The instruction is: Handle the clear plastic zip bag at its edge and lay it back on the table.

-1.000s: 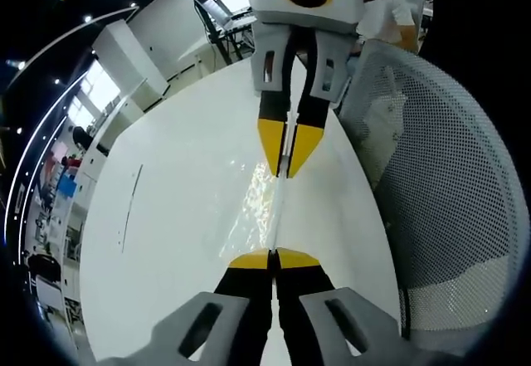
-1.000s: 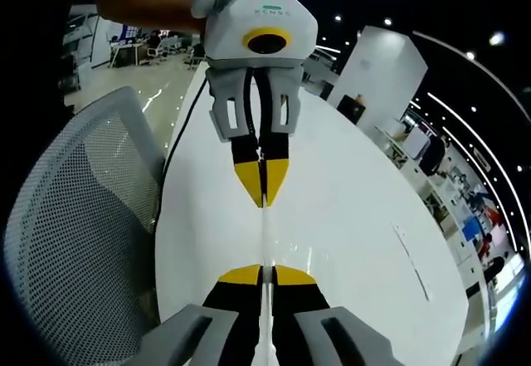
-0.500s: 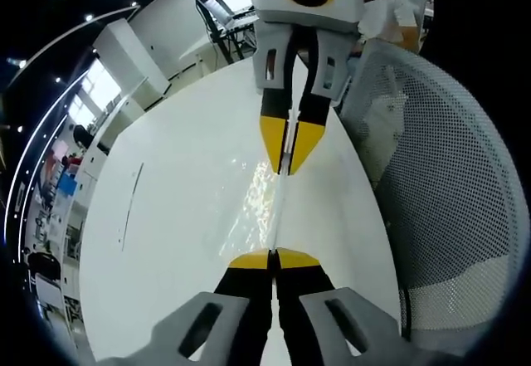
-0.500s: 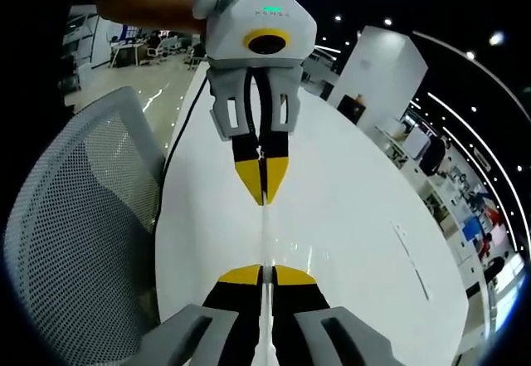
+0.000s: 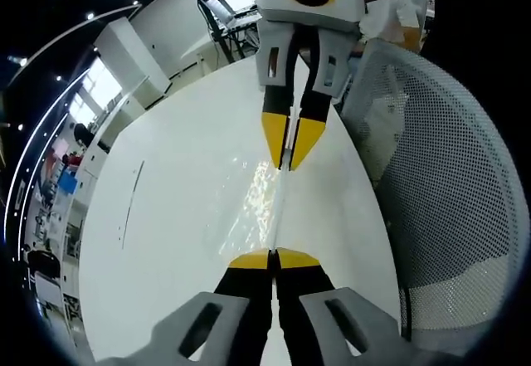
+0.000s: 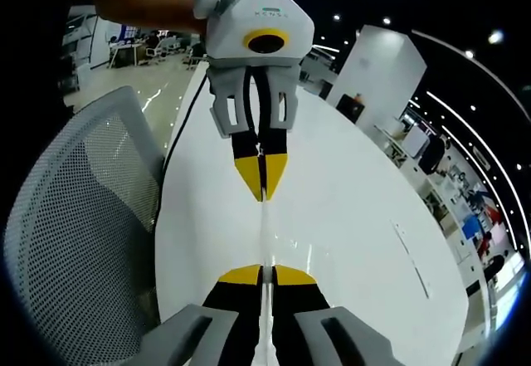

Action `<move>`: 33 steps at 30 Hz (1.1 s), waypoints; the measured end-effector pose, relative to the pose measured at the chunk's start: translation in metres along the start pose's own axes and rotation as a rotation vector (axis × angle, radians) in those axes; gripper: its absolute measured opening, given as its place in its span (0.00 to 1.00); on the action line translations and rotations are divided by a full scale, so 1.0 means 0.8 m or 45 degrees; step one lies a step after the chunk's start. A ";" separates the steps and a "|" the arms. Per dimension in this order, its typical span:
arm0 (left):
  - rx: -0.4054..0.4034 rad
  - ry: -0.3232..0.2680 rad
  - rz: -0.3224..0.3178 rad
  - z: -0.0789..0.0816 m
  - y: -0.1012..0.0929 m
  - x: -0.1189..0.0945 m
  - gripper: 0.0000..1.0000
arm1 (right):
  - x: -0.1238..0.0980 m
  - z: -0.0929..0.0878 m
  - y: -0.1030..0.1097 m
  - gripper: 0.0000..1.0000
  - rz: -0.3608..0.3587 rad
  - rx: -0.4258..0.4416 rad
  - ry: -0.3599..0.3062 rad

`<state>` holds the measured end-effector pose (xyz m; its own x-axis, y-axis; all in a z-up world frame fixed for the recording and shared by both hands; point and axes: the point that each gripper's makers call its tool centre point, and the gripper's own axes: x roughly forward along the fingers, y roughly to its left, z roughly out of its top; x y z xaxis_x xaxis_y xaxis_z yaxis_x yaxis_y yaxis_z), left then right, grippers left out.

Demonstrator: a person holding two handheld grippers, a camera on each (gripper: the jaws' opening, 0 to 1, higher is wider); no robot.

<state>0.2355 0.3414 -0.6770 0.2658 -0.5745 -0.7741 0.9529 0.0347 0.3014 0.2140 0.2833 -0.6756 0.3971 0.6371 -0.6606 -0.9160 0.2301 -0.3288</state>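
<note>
The clear plastic zip bag hangs edge-on as a thin glinting strip above the white table, stretched between both grippers. My left gripper is shut on its near edge at the bottom of the left gripper view. My right gripper comes in from the top there, its yellow tips pinched on the far edge. In the right gripper view the bag runs from my right gripper up to my left gripper, and both are shut on it.
A grey mesh chair back stands close beside the table's edge. A person's arm holds the left gripper. A thin dark line marks the tabletop. Office furniture and windows lie beyond the far end.
The two grippers have drawn very slightly apart, each one sitting a little higher in the other's view. Both grips on the bag are unchanged.
</note>
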 end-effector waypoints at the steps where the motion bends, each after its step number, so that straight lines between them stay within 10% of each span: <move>1: -0.002 -0.001 0.002 0.000 0.001 0.000 0.00 | 0.000 0.000 0.000 0.00 0.000 0.001 0.000; 33: -0.025 0.008 0.016 -0.011 0.004 -0.003 0.00 | -0.001 -0.003 -0.001 0.00 -0.003 0.005 0.007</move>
<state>0.2393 0.3501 -0.6790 0.2786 -0.5690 -0.7737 0.9521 0.0579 0.3003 0.2147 0.2807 -0.6764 0.3999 0.6323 -0.6636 -0.9151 0.2348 -0.3278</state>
